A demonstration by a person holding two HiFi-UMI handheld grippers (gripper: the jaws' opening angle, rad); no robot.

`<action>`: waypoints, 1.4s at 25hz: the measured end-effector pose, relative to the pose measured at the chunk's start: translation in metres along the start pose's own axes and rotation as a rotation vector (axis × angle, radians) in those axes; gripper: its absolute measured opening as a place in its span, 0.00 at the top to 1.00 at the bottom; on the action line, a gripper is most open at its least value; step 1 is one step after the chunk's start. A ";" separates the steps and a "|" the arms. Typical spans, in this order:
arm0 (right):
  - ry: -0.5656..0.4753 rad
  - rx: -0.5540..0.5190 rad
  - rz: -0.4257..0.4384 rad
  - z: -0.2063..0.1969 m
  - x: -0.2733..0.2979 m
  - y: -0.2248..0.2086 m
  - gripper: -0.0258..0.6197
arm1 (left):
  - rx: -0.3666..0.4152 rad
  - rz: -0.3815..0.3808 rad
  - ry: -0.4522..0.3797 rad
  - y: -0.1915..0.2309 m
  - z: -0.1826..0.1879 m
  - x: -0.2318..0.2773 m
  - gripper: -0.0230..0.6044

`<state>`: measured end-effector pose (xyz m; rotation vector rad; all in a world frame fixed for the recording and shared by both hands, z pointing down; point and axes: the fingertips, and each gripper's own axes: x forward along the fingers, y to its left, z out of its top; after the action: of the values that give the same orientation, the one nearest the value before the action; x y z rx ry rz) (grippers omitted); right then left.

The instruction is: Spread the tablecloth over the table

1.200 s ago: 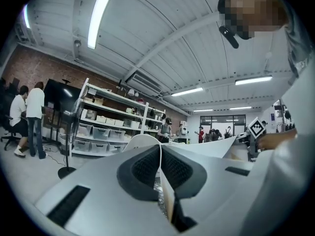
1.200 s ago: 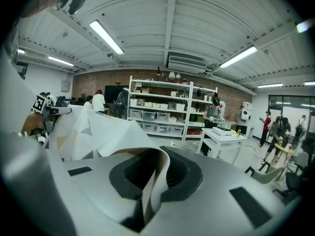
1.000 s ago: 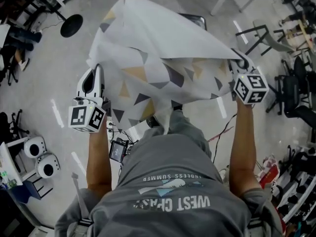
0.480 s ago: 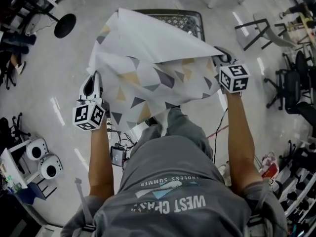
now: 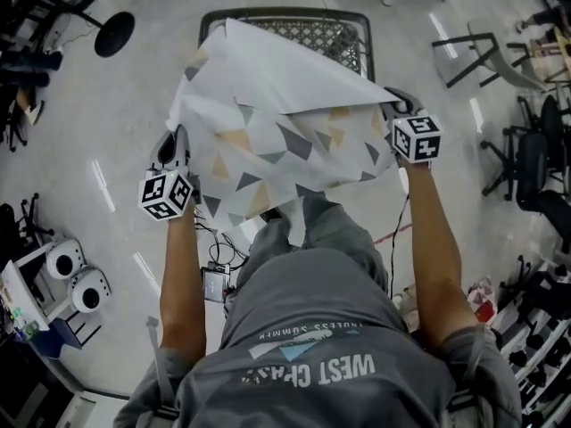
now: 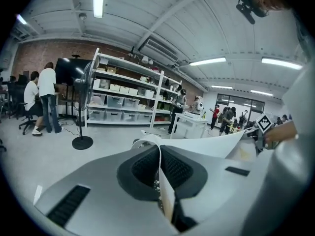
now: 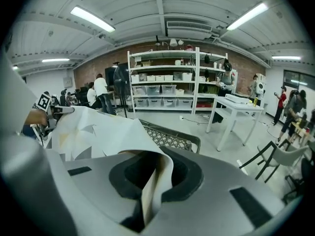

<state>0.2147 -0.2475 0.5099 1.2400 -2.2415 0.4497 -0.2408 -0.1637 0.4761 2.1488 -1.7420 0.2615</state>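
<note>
A white tablecloth [image 5: 285,123] printed with grey and tan triangles hangs stretched between my two grippers, over the near part of a small dark table with a mesh top [image 5: 330,34]. My left gripper [image 5: 176,145] is shut on the cloth's left edge [image 6: 160,181]. My right gripper [image 5: 399,105] is shut on the right edge [image 7: 155,186], which bunches in a fold between the pads. In the right gripper view the cloth [image 7: 93,132] billows toward the left gripper, with the table's mesh top [image 7: 170,136] beyond it.
A fan stand with a round black base [image 5: 116,32] is at the far left. Chairs [image 5: 482,56] and a white table [image 7: 241,107] are to the right. White round devices [image 5: 76,279] sit on the floor at the left. Shelves [image 7: 167,87] and people line the back wall.
Both grippers have come down and forward with the cloth. The cloth, earlier billowed high and hiding the table, has sunk, and the table's far mesh edge now shows.
</note>
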 end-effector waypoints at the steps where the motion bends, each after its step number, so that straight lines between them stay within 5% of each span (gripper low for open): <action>1: 0.008 0.005 0.001 -0.005 0.005 -0.004 0.91 | -0.001 0.002 0.014 0.002 -0.007 0.005 0.96; 9: 0.045 0.085 -0.008 -0.033 0.022 -0.027 0.90 | 0.001 0.014 0.116 0.015 -0.038 0.023 0.96; 18: 0.124 0.251 -0.036 -0.086 0.051 -0.077 0.87 | -0.016 0.109 0.264 0.051 -0.094 0.046 0.91; 24: 0.209 0.322 -0.063 -0.113 0.057 -0.106 0.78 | -0.025 0.147 0.368 0.070 -0.134 0.051 0.88; 31: 0.350 0.310 -0.104 -0.157 0.118 -0.132 0.65 | -0.049 0.214 0.501 0.113 -0.197 0.087 0.83; 35: 0.520 0.165 -0.218 -0.189 0.134 -0.148 0.60 | -0.074 0.265 0.578 0.130 -0.227 0.104 0.79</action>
<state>0.3379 -0.3164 0.7461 1.2569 -1.6412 0.7822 -0.3257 -0.1926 0.7432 1.5682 -1.6390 0.7849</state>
